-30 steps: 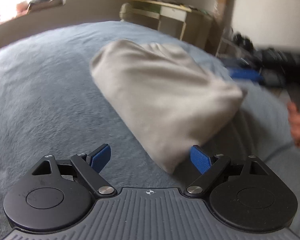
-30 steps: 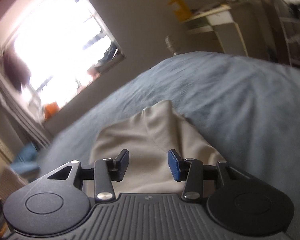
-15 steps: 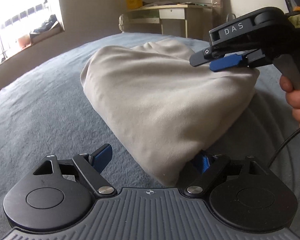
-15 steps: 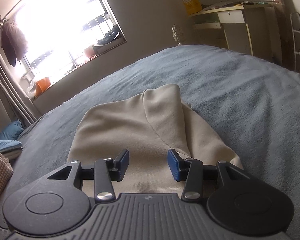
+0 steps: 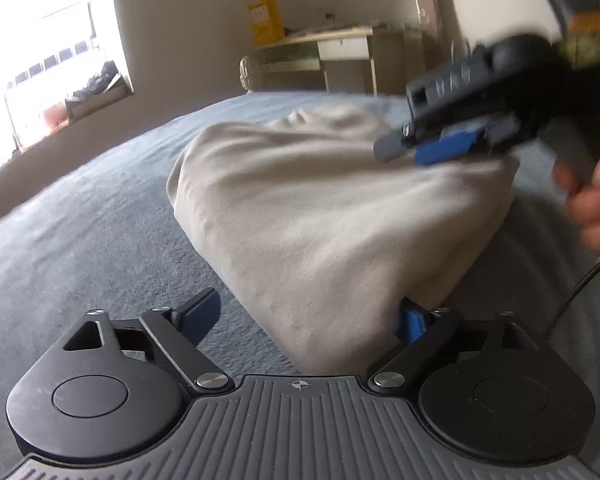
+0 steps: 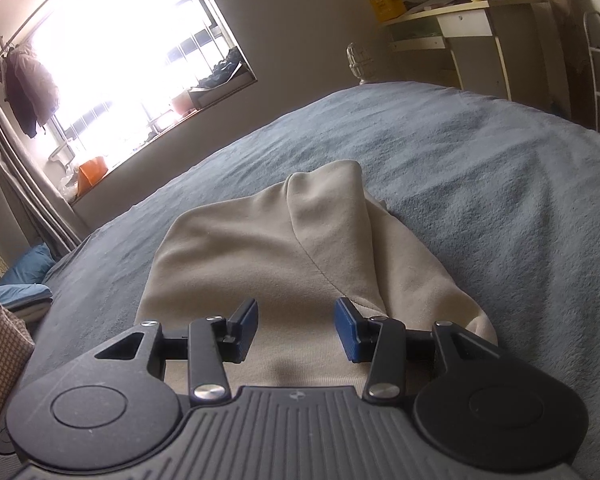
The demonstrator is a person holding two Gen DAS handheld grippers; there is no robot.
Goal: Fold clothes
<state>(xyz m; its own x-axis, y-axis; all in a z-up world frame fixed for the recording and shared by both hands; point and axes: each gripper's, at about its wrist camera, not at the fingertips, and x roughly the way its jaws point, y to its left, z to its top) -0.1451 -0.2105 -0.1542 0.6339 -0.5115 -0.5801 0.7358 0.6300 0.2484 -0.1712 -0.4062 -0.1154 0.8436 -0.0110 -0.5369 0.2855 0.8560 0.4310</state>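
Looking from the near edge of the bed, the closest thing is the left hand-held gripper, and the spatial bit that matters is right there: the near corner of the beige garment pokes in between its fingers, hard up against the right-side pad, with the left-side pad standing clear over bare blanket. Its jaws are opening at this moment, already wide, so the cloth sits between them but isn't pinched. The garment runs away from that gripper, long axis going up and to the right in its view, towards the far end where the cloth bunches up.

The right hand-held gripper hovers over the other near corner, about half open. Cloth shows under and between its pads, but the pads don't seem to be pressing on it, so I'd say it's holding nothing. From the left camera you can see it blurred above the garment, with a hand on the grip.

My guess: both are lining up on the near hem for the next fold, and the left one is nearer a grab since the corner's already in its mouth.

Count: one garment, two grippers, one bed. Farther back, a desk against the wall and a bright window.
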